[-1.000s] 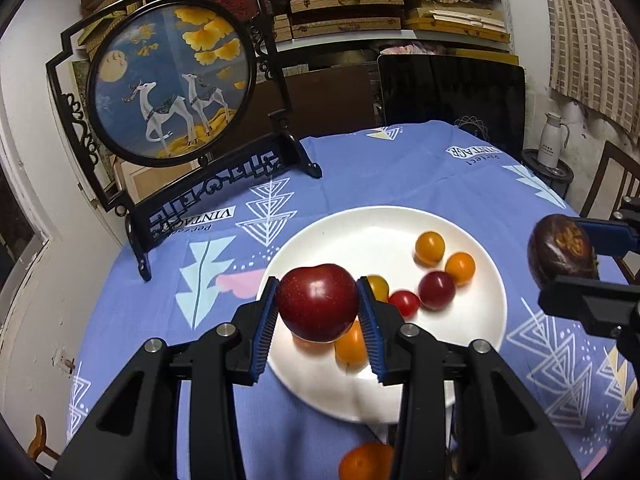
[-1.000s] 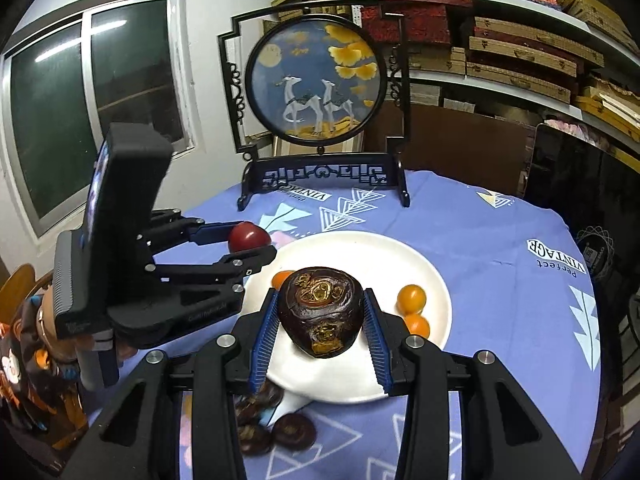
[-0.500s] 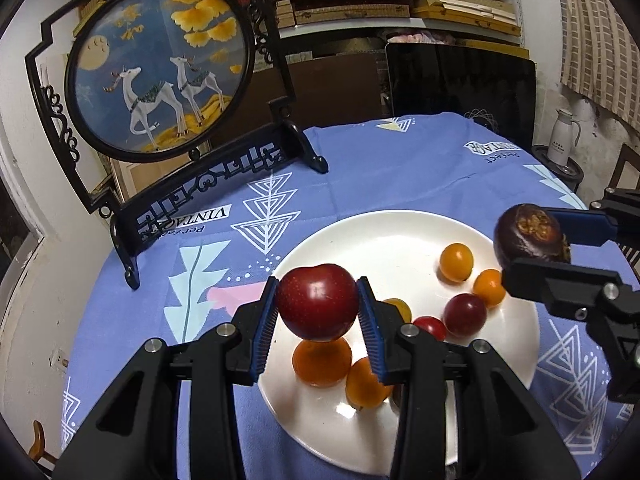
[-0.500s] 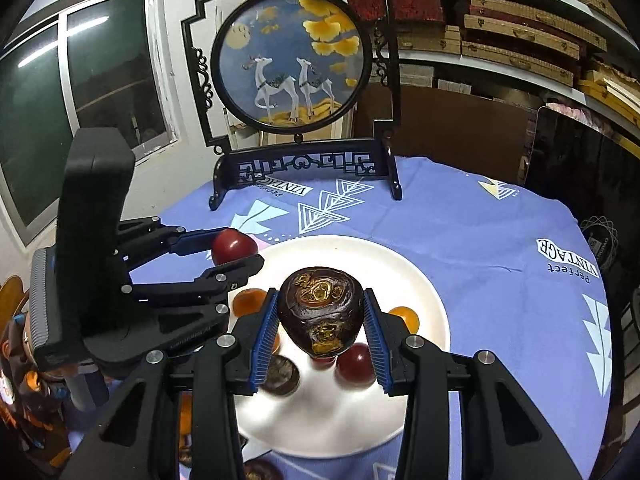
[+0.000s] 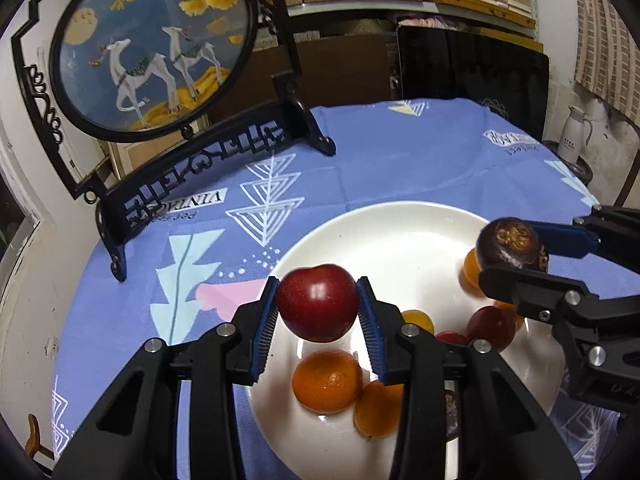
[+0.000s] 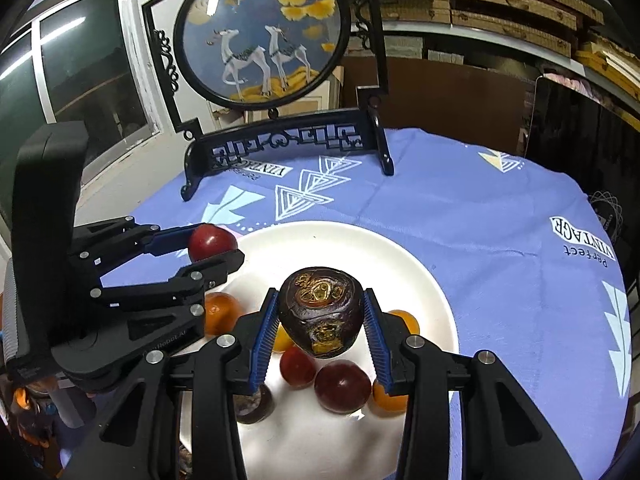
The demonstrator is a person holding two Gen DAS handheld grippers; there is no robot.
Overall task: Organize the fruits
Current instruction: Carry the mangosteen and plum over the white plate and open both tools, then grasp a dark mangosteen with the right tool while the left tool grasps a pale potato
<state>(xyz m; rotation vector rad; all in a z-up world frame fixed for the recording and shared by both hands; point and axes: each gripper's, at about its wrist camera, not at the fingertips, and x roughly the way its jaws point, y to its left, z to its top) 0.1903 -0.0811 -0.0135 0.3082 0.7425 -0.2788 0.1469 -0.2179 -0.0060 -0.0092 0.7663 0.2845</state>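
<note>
Glossy red plum (image 5: 318,307) | left hand-held gripper (image 5: 319,322) clamps | wrinkled dark fruit (image 6: 321,317) | right hand-held gripper (image 6: 321,338) clamps

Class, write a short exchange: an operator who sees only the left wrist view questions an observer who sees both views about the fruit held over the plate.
Operator: I see the right tongs side-on. Do both pads touch the dark fruit?
Observer: Yes. In the right wrist view, the right tongs clamp the dark fruit from both sides.
Operator: Is anything on the plate hidden from me?
Observer: A second dark fruit sits at the near edge of the white plate, partly behind a finger.
</note>
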